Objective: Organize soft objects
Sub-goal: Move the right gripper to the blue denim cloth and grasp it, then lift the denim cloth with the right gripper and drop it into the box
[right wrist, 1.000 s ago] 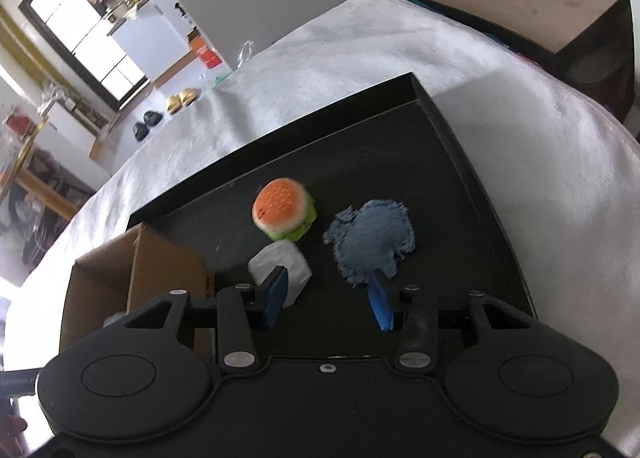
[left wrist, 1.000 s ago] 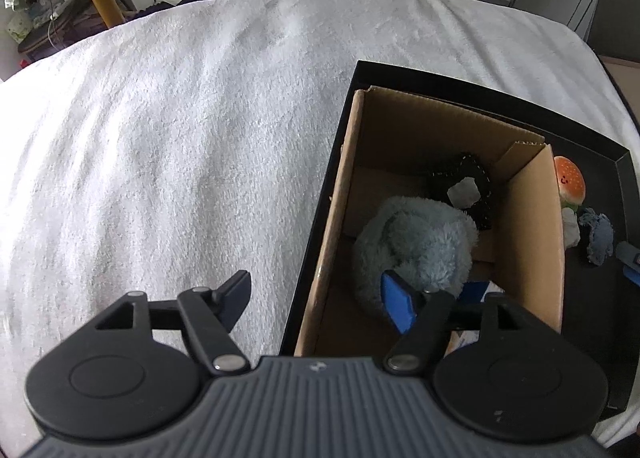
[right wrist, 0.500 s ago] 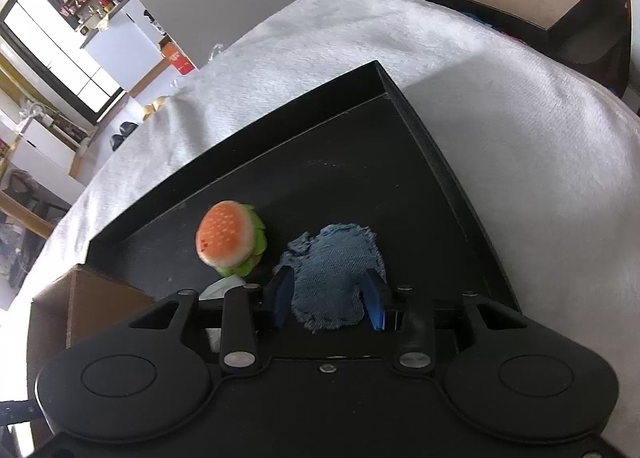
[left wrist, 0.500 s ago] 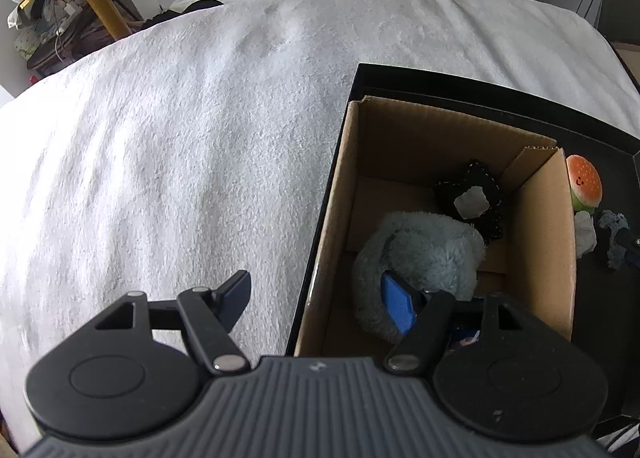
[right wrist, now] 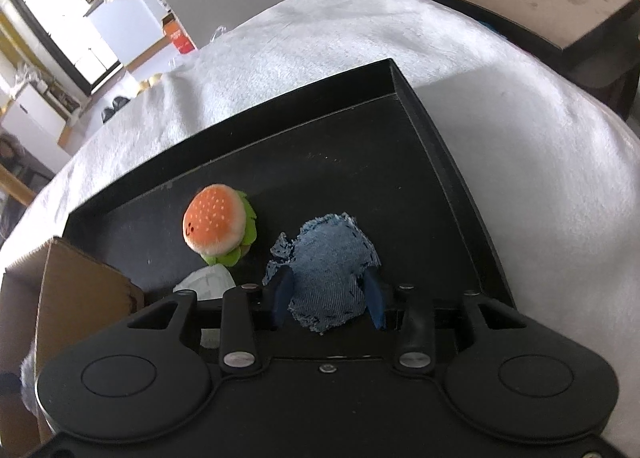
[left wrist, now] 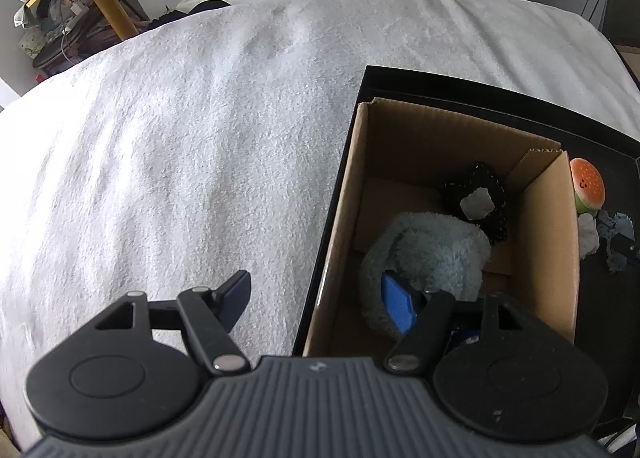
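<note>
Denim patch (right wrist: 332, 258) lay on a black tray (right wrist: 444, 162) between the spread right gripper (right wrist: 329, 292) fingers; left gripper (left wrist: 316, 298) hung spread wide.

Left gripper (left wrist: 316, 300) spread wide; right gripper (right wrist: 329, 294) jaws parted, angled downward

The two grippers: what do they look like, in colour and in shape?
Both are black. The left gripper has a ribbed grey body, two round discs, silver pivot pins and blue finger pads. The right gripper has the same discs and pins, with dark blue pads.
</note>
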### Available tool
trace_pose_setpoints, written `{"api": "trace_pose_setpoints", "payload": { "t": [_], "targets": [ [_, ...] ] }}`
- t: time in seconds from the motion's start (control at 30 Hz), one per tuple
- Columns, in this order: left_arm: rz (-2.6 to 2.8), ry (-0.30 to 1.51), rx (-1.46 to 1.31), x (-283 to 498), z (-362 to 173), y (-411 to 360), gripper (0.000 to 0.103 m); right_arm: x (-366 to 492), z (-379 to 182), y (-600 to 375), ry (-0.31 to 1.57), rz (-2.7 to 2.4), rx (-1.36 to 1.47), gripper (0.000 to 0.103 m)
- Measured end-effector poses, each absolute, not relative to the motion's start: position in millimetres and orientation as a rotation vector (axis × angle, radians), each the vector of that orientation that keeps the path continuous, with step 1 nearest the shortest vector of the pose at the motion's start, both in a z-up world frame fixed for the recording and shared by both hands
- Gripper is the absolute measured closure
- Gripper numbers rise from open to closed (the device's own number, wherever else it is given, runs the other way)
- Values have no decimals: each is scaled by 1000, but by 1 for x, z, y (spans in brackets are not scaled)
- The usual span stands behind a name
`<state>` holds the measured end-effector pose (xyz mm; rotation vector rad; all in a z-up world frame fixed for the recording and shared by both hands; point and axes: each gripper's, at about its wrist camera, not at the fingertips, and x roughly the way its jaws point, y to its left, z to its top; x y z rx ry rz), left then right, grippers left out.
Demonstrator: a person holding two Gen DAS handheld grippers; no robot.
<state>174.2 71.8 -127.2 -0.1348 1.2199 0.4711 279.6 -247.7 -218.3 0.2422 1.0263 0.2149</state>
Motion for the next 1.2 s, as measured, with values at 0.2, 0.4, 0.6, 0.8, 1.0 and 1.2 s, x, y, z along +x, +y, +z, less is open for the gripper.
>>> {"api": "trace_pose_setpoints", "payload": {
  "t": [0.2, 0.4, 0.6, 0.8, 1.0, 1.2],
  "targets": [
    [468, 1213, -144, 167, -125, 74, 33, 275, -217, -246, 1044, 213, 194, 73],
    [452, 1201, -158, 162, -121, 72, 33, 266, -209, -252, 1058, 223, 219, 79],
    [437, 1187, -173, 157, -117, 72, 33, 254, -192, -253, 1038, 237, 217, 79],
    [435, 1177, -201, 149, -115, 78, 33, 242, -172, -246, 1018, 262, 212, 79],
    [421, 1155, -224, 142, -111, 82, 33, 232, -151, -234, 985, 294, 190, 78],
    [399, 1139, -240, 136, -108, 85, 33, 224, -135, -219, 965, 331, 169, 78]
  ]
}}
